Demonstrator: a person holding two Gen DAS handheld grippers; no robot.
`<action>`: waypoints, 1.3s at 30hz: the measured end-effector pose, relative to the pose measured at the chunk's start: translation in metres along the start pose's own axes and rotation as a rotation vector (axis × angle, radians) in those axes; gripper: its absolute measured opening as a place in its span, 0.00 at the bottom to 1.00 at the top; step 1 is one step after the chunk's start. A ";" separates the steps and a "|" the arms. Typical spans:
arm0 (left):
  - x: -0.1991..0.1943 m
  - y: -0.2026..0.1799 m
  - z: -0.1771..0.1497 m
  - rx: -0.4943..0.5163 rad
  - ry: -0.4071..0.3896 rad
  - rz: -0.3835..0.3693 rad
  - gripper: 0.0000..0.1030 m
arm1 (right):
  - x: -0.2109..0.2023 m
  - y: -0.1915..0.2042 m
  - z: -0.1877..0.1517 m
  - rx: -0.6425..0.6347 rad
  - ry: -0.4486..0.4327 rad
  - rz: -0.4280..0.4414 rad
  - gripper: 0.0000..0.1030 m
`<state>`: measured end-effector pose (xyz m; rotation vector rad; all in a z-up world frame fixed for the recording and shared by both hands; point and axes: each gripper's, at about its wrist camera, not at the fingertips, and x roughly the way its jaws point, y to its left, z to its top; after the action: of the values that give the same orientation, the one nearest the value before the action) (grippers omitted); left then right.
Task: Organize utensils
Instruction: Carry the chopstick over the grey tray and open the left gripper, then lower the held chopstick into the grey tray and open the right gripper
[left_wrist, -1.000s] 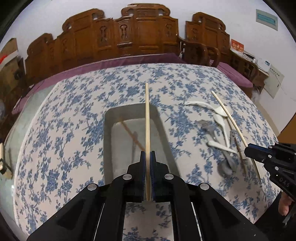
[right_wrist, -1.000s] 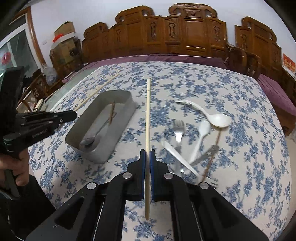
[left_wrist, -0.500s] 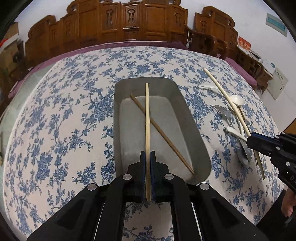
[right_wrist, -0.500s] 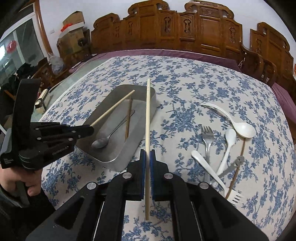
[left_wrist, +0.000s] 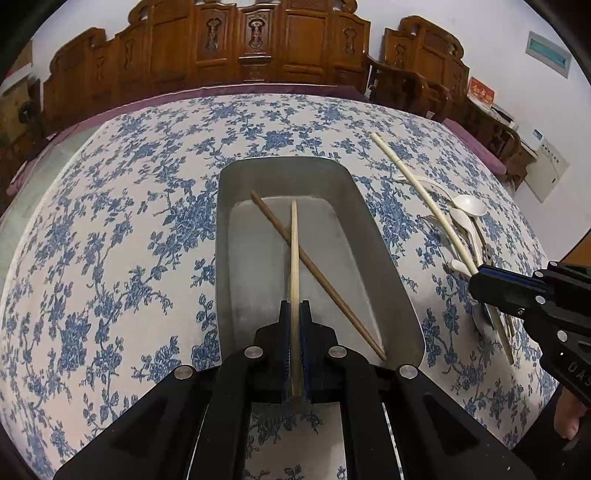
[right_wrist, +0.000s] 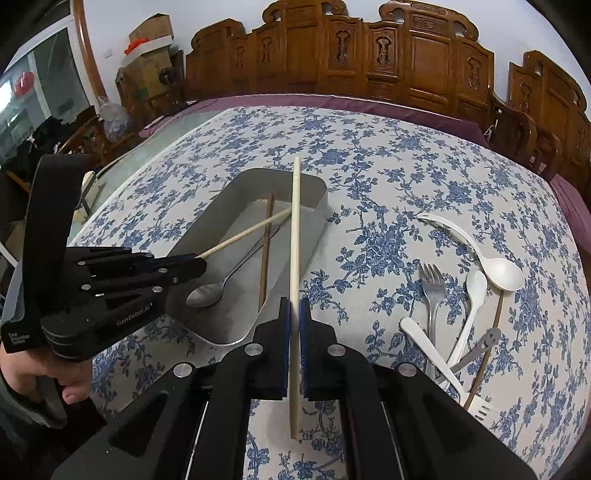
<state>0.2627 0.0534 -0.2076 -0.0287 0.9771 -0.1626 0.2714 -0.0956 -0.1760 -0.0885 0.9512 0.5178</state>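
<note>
Tablecloth (right_wrist: 388, 177); claw hides chopstick's (left_wrist: 294, 254) end.

Black gripper (left_wrist: 294, 314) — blue pads (left_wrist: 303, 332), silver screws — bare hand (right_wrist: 40, 373).

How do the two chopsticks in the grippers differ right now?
The left chopstick points down into the tray, crossing the dark chopstick there; the right chopstick is held above the tray's edge. The left gripper holds its stick near the end; the right gripper grips farther along. Both are pale and clamped.

Tray (right_wrist: 236, 325) left — spoon (right_wrist: 207, 293) inside; cutlery pile (right_wrist: 454, 317) right.
</note>
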 end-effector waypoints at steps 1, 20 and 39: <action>0.000 0.001 0.001 -0.001 -0.004 -0.002 0.04 | 0.001 0.000 0.001 0.001 0.001 0.000 0.06; -0.028 0.033 0.021 -0.050 -0.119 0.007 0.24 | 0.038 0.026 0.025 0.009 0.028 0.031 0.06; -0.041 0.069 0.026 -0.114 -0.149 0.056 0.25 | 0.079 0.048 0.044 0.078 0.046 0.074 0.06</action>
<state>0.2709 0.1267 -0.1663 -0.1160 0.8368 -0.0519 0.3194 -0.0105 -0.2059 0.0051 1.0211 0.5485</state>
